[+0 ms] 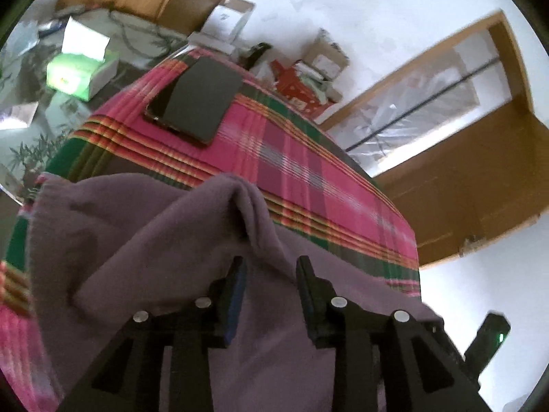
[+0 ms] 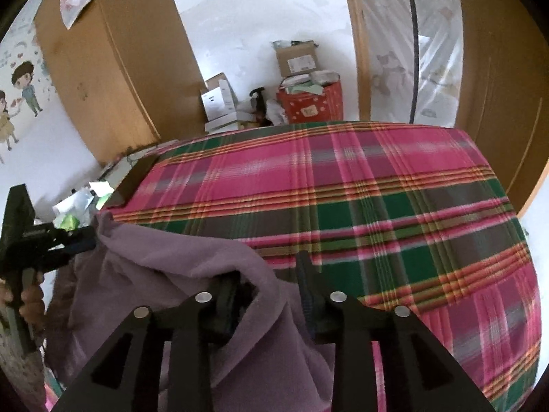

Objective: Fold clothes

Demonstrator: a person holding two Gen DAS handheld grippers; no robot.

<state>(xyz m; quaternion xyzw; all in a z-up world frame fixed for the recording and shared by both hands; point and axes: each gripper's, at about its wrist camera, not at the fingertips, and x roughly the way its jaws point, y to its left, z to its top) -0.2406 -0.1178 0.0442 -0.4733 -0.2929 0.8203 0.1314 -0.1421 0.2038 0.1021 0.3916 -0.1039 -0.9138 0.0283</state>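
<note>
A purple fleece garment [image 1: 137, 240] lies bunched on the near edge of a table under a pink and green plaid cloth [image 1: 291, 144]. My left gripper [image 1: 269, 264] stands open over it, and a raised fold of the fleece runs up between its fingers without being pinched. In the right wrist view the same garment [image 2: 178, 261] spreads to the left. My right gripper [image 2: 267, 274] is open too, its left finger half buried under a flap of fleece. The left gripper [image 2: 82, 240], held by a hand, shows at the garment's far left corner.
A dark flat folded item [image 1: 199, 99] rests on the far end of the table. A green box [image 1: 79, 75] and clutter lie on the floor to the left. Beyond the table stand a red box [image 2: 308, 103], cardboard boxes [image 2: 298, 58] and wooden door frames.
</note>
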